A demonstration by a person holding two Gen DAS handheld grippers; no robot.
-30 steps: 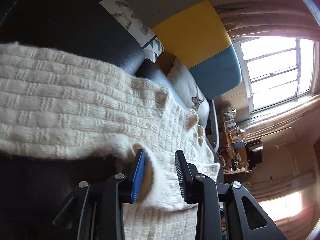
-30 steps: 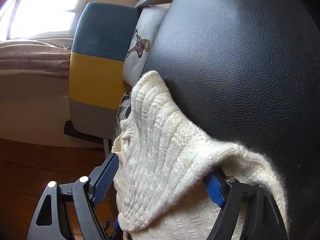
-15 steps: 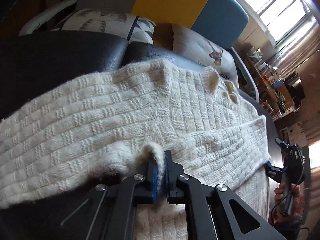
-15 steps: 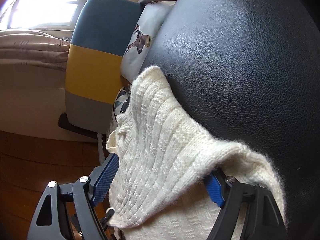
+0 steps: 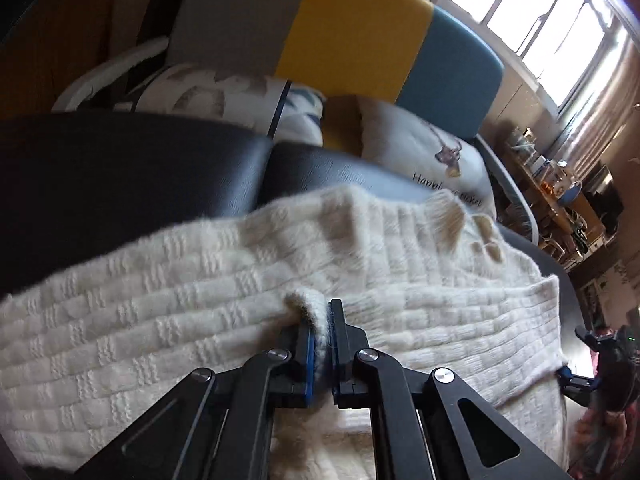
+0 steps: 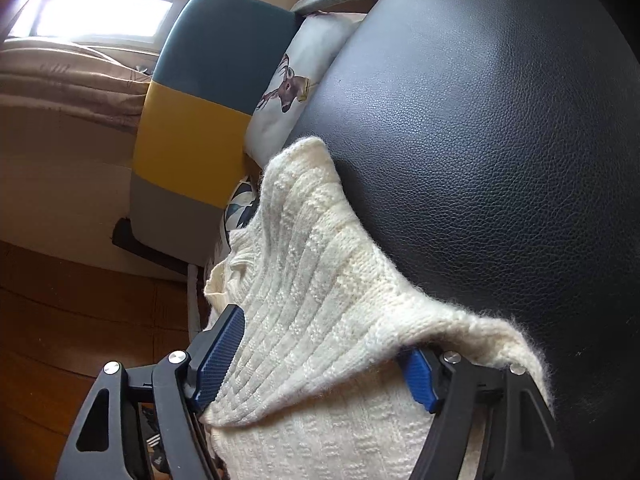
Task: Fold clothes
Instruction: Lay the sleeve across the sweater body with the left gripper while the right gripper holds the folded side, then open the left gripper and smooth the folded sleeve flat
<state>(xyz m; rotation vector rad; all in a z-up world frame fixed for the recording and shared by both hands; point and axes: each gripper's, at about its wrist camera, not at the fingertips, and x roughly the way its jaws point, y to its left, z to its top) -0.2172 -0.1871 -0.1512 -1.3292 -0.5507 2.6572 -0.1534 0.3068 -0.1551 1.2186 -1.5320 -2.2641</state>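
Note:
A cream knitted sweater [image 5: 200, 320] lies spread over a black leather seat [image 5: 120, 168]. My left gripper [image 5: 320, 312] is shut on a small raised fold of its near edge, with wool pinched between the blue pads. In the right wrist view the sweater [image 6: 312, 264] has a folded flap lying between the wide jaws of my right gripper [image 6: 320, 336]. Those jaws are closing; the left pad rests at the flap's edge and the right pad sits under it. The right gripper [image 5: 572, 354] also shows at the sweater's far right edge in the left wrist view.
Behind the seat stands a grey, yellow and blue chair back [image 5: 360, 40] with a deer-print pillow [image 5: 432, 160] and a patterned pillow [image 5: 224, 92]. A cluttered table [image 5: 560, 192] is at the right under bright windows. Wooden floor [image 6: 60, 320] lies below the seat edge.
My left gripper's jaws closed on the sweater's edge fold, and the hand rolled and shifted sideways, lifting the fold. My right gripper stayed in place and its jaws narrowed slightly.

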